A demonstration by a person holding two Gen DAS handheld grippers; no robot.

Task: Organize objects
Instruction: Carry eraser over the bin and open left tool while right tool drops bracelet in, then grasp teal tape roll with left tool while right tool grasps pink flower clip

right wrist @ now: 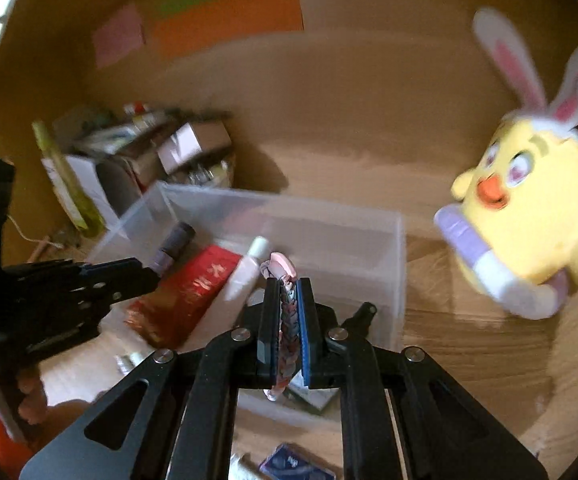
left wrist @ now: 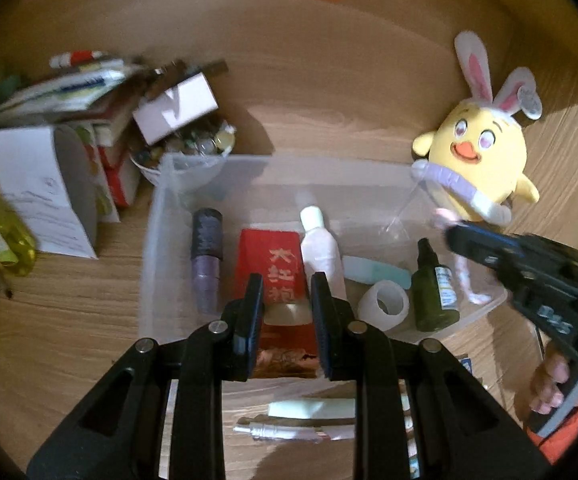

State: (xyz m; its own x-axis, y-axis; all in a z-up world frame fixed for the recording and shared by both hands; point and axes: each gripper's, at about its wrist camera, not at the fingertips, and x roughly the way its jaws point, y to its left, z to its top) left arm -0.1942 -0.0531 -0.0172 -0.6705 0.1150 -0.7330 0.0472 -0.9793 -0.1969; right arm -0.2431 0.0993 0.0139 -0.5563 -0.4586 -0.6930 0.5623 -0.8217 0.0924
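My left gripper [left wrist: 287, 285] is shut on a red packet with gold characters [left wrist: 275, 268], held tilted over the clear plastic bin [left wrist: 157, 216]. In the right wrist view the same left gripper [right wrist: 151, 278] shows at the left with the red packet [right wrist: 185, 300]. My right gripper [right wrist: 289, 286] is shut on a pink braided cord [right wrist: 287, 316] with a pink end piece sticking out above the fingers. From the left wrist view the right gripper [left wrist: 452, 235] hovers over the bin's right end and the cord [left wrist: 465, 276] dangles below it.
In the bin lie a purple bottle [left wrist: 207, 258], a white bottle [left wrist: 321, 248], a white tape roll [left wrist: 385, 304] and a dark green bottle [left wrist: 433, 292]. A yellow plush chick [left wrist: 477, 152] sits right of it. Books, boxes and a bowl [left wrist: 149, 168] crowd the left. Small items [left wrist: 309, 408] lie in front.
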